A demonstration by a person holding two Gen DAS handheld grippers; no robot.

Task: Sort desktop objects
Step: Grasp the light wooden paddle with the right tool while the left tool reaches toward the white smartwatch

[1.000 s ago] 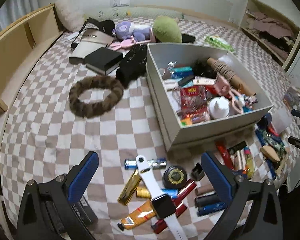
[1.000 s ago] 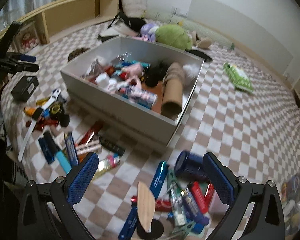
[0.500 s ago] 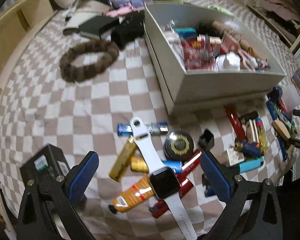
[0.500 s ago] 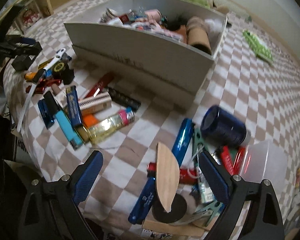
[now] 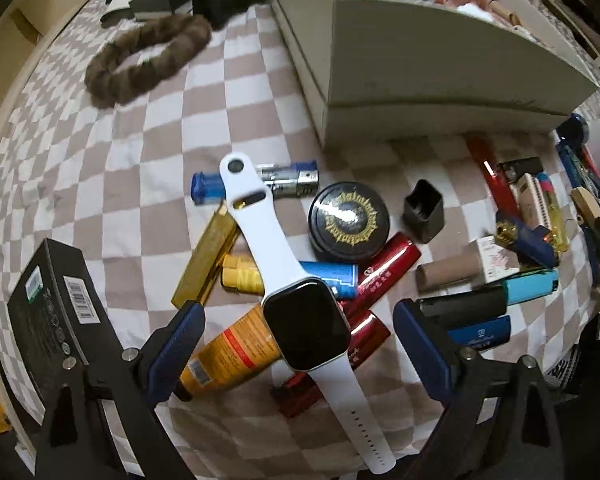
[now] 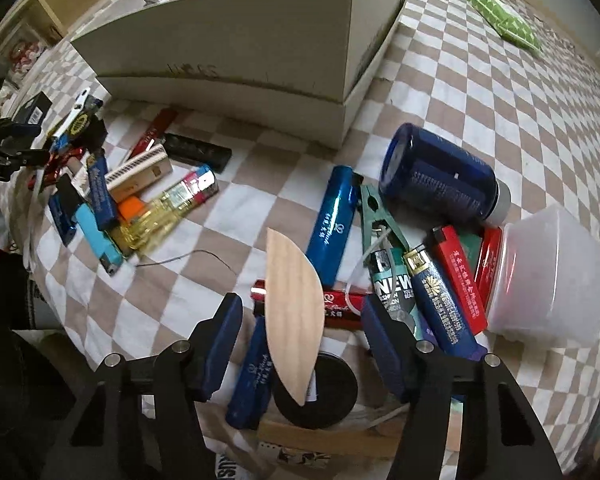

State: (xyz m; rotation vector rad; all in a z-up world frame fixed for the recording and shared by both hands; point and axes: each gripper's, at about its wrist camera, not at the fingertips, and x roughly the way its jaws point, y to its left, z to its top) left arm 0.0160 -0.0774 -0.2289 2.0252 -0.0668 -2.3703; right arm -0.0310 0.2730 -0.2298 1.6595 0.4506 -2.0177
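A white smartwatch (image 5: pixel 304 312) lies on a heap of lighters and tubes on the checkered cloth. My left gripper (image 5: pixel 298 340) is open, low over the heap, its blue pads either side of the watch face. My right gripper (image 6: pixel 300 336) is open, its pads either side of a pointed wooden piece (image 6: pixel 294 316) that stands over a black disc (image 6: pixel 324 388). A grey box (image 5: pixel 420 64) full of items sits behind; it also shows in the right wrist view (image 6: pixel 236 52).
A black carton (image 5: pixel 56 304) stands left of my left gripper. A fur ring (image 5: pixel 148 56) lies further back. A round black tin (image 5: pixel 348 220) sits by the watch. A blue bottle (image 6: pixel 440 176) and clear tub (image 6: pixel 548 276) lie right of my right gripper.
Both grippers have moved down and forward toward the heaps of objects. The right gripper's jaws have narrowed around the wooden piece. The box now fills the upper frames.
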